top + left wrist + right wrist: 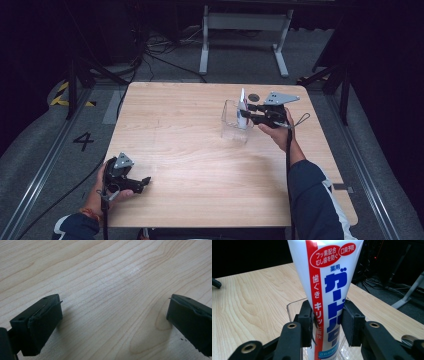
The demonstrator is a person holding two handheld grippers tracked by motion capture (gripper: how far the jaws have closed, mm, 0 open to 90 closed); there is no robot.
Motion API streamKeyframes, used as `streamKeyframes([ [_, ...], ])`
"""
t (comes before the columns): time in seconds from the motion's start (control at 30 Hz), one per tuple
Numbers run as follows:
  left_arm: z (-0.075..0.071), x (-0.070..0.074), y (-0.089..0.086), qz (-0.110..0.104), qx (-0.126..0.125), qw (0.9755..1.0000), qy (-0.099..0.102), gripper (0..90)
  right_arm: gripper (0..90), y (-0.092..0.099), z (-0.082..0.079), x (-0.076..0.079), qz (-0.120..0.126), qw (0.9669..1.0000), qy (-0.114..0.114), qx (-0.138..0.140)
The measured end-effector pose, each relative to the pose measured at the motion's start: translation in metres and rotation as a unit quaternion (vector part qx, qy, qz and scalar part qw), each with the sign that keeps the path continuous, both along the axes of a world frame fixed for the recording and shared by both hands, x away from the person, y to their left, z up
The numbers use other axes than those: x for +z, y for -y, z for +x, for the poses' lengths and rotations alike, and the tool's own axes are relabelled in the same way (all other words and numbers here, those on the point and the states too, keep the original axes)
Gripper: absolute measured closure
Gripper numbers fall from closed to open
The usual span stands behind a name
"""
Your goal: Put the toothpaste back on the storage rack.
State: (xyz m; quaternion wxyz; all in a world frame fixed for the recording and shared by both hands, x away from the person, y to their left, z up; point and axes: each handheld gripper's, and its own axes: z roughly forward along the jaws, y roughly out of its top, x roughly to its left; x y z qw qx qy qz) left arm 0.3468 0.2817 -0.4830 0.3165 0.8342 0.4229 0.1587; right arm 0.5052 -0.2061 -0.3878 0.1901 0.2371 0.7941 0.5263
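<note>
While my right gripper [325, 322] pinches the toothpaste tube [329, 290] across its lower body, the jaws press flat against both printed faces and the tube stands upright between them, crimped end up. Its bottom hangs inside the clear plastic container [231, 125], which sits on the far right part of the wooden table [200, 150]. I judge I am lowering the tube into that container, or lifting it out; I cannot tell which. Just beyond my hand lies a small dark round object [254, 97].

My left gripper [145, 181] rests at the near left corner, well apart from all this, jaws spread wide over bare wood and holding nothing.

What worries me is the soft tube: too hard a squeeze could dent it, too light and it slips. The container looks light, so a sideways nudge from tube or jaws might tip or slide it.
</note>
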Motion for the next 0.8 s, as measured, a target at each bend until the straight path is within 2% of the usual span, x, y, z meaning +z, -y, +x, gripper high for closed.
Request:
streamKeyframes([
  [0.53, -0.0002, -0.0002, 0.0002, -0.002, 0.001, 1.0000, 0.000, 0.7, 64.7, 0.0096, -0.0060, -0.0026, 0.000, 1.0000, 0.004, -0.001],
  [0.8, -0.0003, -0.0002, 0.0003, -0.002, 0.001, 1.0000, 0.000, 0.7, 64.7, 0.0093, -0.0084, -0.0058, -0.009, 1.0000, 0.002, 0.000],
])
